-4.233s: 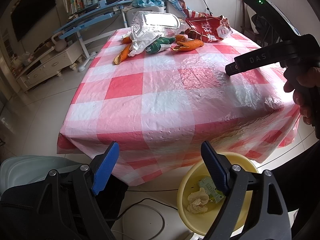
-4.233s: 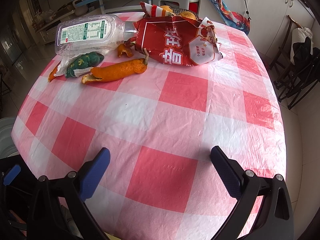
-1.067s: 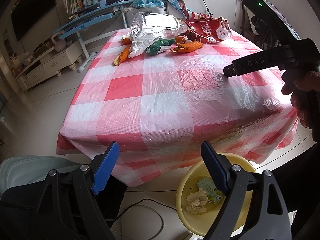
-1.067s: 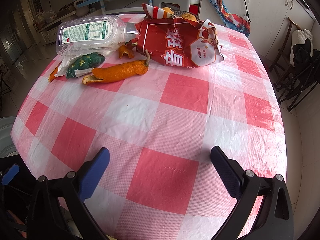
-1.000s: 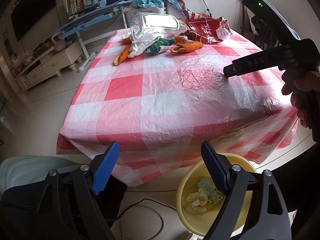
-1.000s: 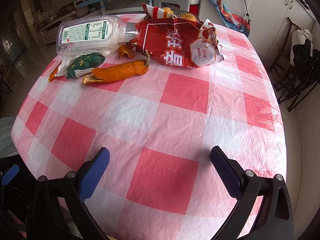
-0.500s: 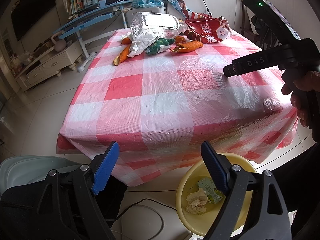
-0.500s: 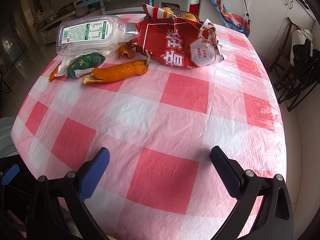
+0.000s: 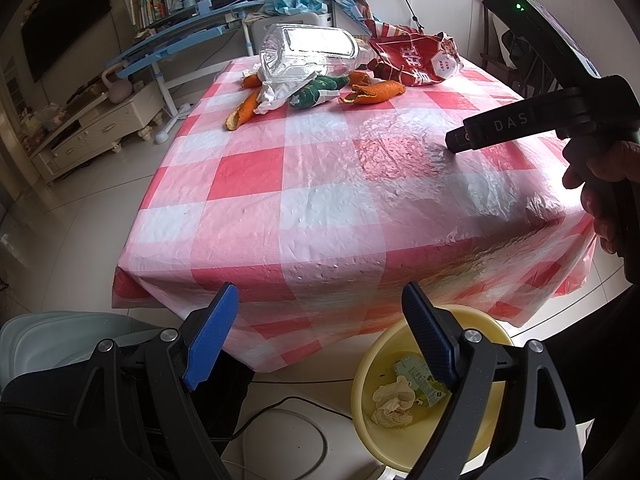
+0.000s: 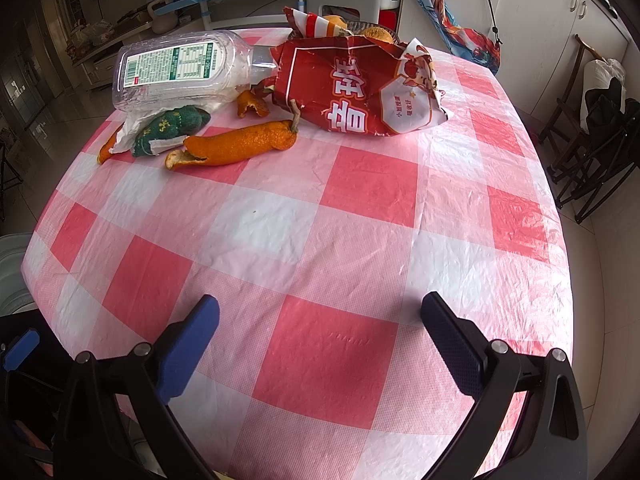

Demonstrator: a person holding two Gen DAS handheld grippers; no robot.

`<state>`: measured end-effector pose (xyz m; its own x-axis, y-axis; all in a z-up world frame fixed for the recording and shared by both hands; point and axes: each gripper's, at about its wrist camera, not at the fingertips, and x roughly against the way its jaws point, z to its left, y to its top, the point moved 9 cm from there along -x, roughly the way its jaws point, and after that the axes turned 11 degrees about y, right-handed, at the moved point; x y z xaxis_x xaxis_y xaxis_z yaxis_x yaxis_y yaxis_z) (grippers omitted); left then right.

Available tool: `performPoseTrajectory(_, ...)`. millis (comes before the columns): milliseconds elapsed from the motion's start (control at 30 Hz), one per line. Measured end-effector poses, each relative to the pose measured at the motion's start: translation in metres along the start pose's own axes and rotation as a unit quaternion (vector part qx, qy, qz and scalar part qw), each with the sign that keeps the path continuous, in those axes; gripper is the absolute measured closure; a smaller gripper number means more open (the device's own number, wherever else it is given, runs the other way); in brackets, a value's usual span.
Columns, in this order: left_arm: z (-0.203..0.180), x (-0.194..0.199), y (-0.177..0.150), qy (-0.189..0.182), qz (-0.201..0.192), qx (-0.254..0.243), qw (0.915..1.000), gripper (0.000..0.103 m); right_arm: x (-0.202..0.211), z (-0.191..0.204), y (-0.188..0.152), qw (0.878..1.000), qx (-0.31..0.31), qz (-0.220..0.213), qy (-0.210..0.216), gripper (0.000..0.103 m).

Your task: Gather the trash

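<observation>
Red snack bag (image 10: 360,92), orange peel (image 10: 236,144), both grippers spread, empty

1. A home's living room: the table (image 9: 320,184) wears a red-and-white checked plastic cloth and stands on a glossy tiled floor (image 9: 80,200).
2. Left of the table, a dark TV (image 9: 64,20) hangs on the wall above a low cream cabinet (image 9: 96,124).
3. Behind the table stands a blue study desk (image 9: 176,40), its shelf crowded with books (image 9: 152,0).
4. Right of the table, white cupboards (image 10: 560,12) line the wall, with dark folding chairs (image 10: 592,140) before them.
5. A yellow basin (image 9: 380,412) sits on the floor at the table's near edge.
</observation>
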<state>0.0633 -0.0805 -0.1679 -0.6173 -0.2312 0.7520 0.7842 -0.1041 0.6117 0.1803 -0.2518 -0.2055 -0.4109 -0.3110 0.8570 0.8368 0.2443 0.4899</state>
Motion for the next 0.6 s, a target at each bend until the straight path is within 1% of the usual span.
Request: performPoseTrajectory(600,-0.0001,-0.0003,0.0,0.0,0.001,0.0,1.0,0.022,0.0004,0.0006,-0.0014,1.0,0.0,-0.001,0.0,0.006)
